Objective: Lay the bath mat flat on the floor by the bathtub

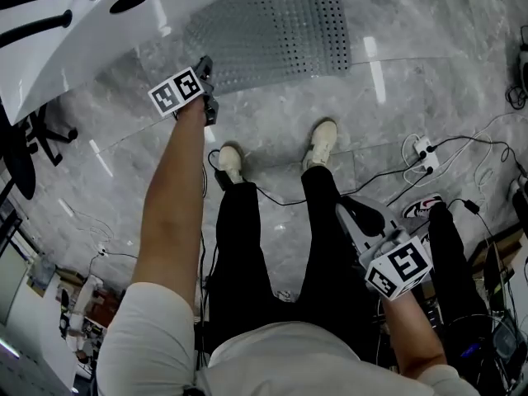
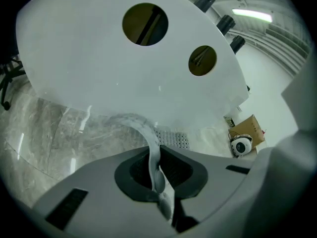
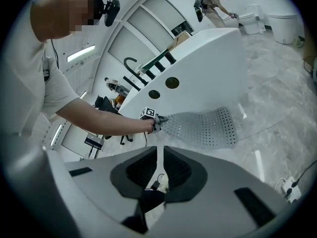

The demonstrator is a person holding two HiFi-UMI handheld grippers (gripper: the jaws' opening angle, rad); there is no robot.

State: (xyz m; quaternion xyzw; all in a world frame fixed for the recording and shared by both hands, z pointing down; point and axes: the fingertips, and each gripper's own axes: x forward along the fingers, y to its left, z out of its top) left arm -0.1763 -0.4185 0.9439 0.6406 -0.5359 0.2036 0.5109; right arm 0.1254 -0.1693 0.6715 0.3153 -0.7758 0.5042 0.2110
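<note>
Beside bathtub, grey perforated bath mat runs nine-to-three; left gripper clamps its nine-o'clock end; right gripper closed, empty.

The bath mat looks like soft, translucent grey rubber or plastic. It is punched with rows of small holes, and smooth round suckers line the strip in my left gripper. That gripper's shell is matt grey plastic, and its jaws are lined with dark ribbed pads. My right gripper looks the same. The floor is polished grey marble-look stone, glossy with streaks of light. The bathtub is smooth, glossy white. The box is dull brown cardboard.
</note>
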